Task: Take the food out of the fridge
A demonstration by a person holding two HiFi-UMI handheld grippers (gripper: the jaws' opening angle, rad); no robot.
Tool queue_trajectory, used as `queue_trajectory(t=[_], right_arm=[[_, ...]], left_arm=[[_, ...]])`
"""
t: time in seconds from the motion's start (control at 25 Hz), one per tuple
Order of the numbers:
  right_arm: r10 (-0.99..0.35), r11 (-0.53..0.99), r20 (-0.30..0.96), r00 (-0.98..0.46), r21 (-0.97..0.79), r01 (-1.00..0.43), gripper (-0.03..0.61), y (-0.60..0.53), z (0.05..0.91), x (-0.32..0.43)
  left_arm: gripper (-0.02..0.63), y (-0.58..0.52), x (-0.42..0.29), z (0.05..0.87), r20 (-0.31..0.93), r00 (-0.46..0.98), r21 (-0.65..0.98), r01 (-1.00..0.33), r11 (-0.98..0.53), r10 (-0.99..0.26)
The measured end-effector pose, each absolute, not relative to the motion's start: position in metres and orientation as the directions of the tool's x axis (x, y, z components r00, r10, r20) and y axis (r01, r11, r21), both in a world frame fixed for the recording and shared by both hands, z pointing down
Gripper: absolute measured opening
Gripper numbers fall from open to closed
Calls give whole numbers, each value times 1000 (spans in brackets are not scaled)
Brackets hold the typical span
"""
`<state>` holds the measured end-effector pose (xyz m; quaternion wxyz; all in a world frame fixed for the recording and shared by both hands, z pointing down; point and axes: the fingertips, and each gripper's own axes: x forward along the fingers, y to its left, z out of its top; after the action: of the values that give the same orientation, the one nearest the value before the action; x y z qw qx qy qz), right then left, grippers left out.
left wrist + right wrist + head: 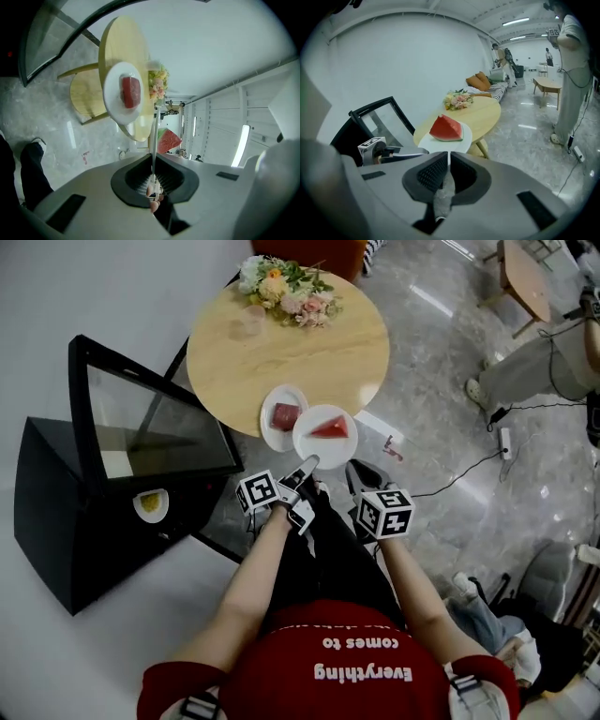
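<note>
Fingers [133, 180] on the left gripper [302, 470] are pinching the rim of the plate [309, 442] with the watermelon [330, 427], right at the table's [281, 352] near edge beside the other plate [270, 423]. Meanwhile the right gripper [447, 157] is clamped shut on nothing, just off that rim.

The person wears a red short-sleeved T-shirt [328, 671] with white lettering, at 6 o'clock in the head view, and black trousers [323, 559] just above it. Grey shoulder straps [199, 704] show at 7 and 5 o'clock. A dark shoe [33, 146] with pale trim sits at 9 o'clock in the left gripper view. The left gripper [153, 180] and right gripper [447, 164] have pale grey shells and black ribbed pads [432, 173]. Each carries a white cube [258, 491] with black square markers.
</note>
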<state>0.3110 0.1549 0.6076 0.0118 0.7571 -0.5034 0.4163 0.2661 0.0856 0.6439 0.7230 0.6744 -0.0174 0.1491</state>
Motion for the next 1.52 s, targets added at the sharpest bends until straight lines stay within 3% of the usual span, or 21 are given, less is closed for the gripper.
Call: queue_trajectory(t=[0.48,0.88,1.12,1.24,1.4,1.52], right_arm=[[-708,-570,673,214,-366,-736,11,184,618,353],[-688,-518,693,214,-263,-814,11,147,647,372],[-682,-481,706,191,-235,-844,11,127,652,373],[-682,-472,708,181,-238,-849,11,126,653,372],[-672,-461,721,170,-228,-858,11,129,656,370],[-658,-432,733,176,-176,-884,11,133,657,369]], left_arm=[[21,85,349,682,302,937,947,-316,58,176],[21,79,350,697,350,930,924,-362,120,109],[24,82,349,697,469,875,869,-482,113,121],[115,79,353,692,497,857,857,-510,81,134],[130,80,347,696,611,776,785,-619,9,155],[130,90,340,702,649,734,731,-675,104,200]])
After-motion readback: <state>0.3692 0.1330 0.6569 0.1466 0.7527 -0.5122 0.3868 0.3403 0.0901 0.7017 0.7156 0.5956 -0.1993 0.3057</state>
